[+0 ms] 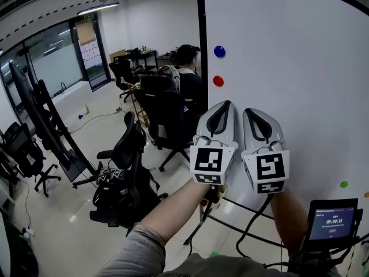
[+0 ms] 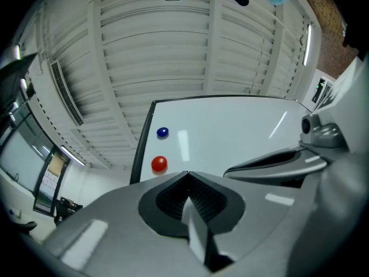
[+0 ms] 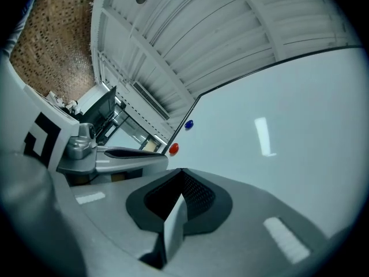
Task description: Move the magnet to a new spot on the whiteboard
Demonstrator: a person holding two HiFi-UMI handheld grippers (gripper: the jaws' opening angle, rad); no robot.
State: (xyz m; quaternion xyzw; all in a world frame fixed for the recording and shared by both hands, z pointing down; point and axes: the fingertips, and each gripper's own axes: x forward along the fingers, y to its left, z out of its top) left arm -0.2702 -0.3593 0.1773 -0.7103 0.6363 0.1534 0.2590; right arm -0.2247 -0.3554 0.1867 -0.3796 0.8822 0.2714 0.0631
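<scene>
A red magnet (image 1: pixel 218 81) and a blue magnet (image 1: pixel 219 51) stick near the left edge of the whiteboard (image 1: pixel 300 68), blue above red. My left gripper (image 1: pixel 226 104) is shut with nothing in it, its tip just below and right of the red magnet and apart from it. My right gripper (image 1: pixel 248 111) sits beside it, also shut and empty. In the left gripper view the closed jaws (image 2: pixel 185 173) point at the board just under the red magnet (image 2: pixel 159 164) and the blue magnet (image 2: pixel 162 132). The right gripper view shows the red magnet (image 3: pixel 173 148) and the blue magnet (image 3: pixel 188 124) farther off to the left.
A green magnet (image 1: pixel 344 184) and an orange one (image 1: pixel 366 195) sit low at the board's right. A small screen (image 1: pixel 333 221) is at bottom right, with cables below the board. Black office chairs (image 1: pixel 124 172), a seated person (image 1: pixel 187 68) and a black stand (image 1: pixel 46 126) fill the room to the left.
</scene>
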